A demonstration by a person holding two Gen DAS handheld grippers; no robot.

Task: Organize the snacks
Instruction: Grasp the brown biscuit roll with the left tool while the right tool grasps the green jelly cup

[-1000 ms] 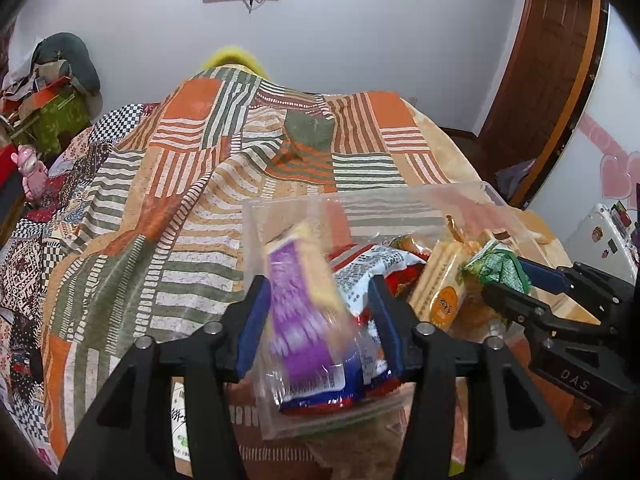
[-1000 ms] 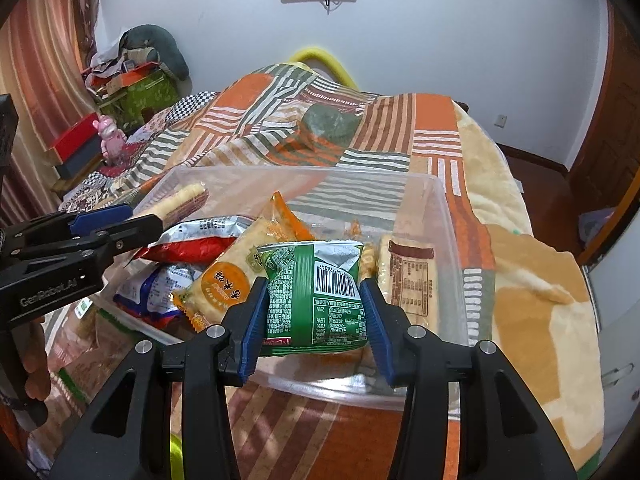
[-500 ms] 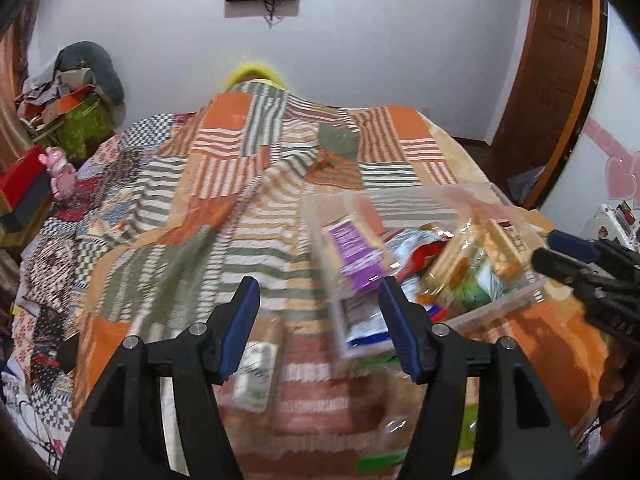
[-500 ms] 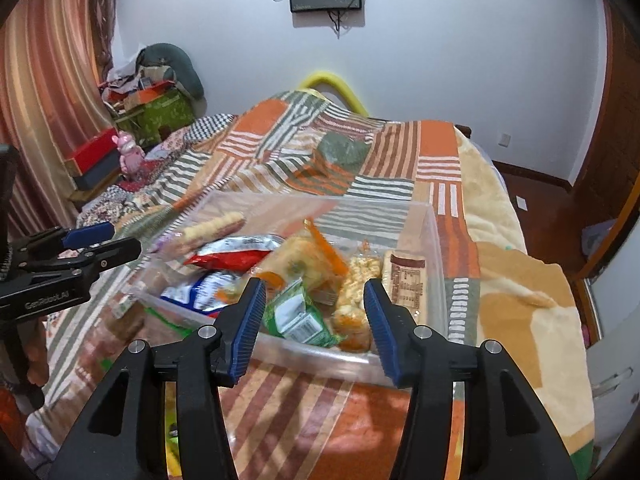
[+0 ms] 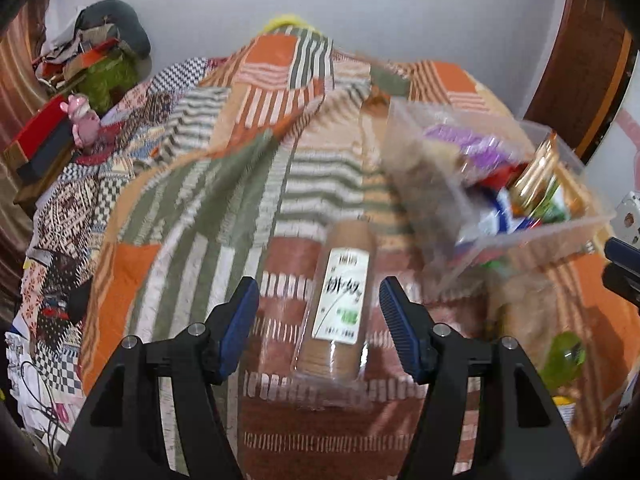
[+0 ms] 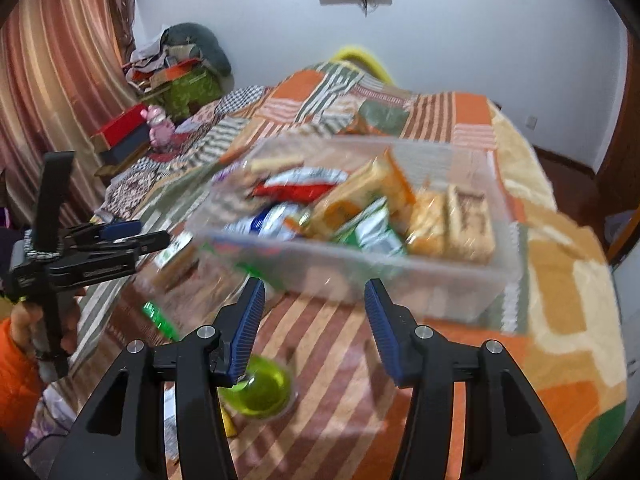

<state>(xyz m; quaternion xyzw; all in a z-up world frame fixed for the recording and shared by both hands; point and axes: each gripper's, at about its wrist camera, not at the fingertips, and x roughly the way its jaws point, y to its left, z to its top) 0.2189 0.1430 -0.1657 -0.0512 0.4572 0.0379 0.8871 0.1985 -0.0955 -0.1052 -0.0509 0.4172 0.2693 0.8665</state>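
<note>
Both grippers let go of their snacks and pulled back from the box [image 6: 472,292]. Left gripper [image 5: 316,312] hangs wide around a cookie pack [image 5: 340,304], ready to grab. Right gripper [image 6: 314,320] is wide, holding nothing.

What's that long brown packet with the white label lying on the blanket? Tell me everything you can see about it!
The brown packet is a long roll, seemingly clear wrap around a stack of round brown biscuits, with a white label bearing dark characters and a bit of green. It lies flat on the striped patchwork blanket, left of the clear snack box. The open left gripper frames it, not touching. The picture is blurry.
</note>
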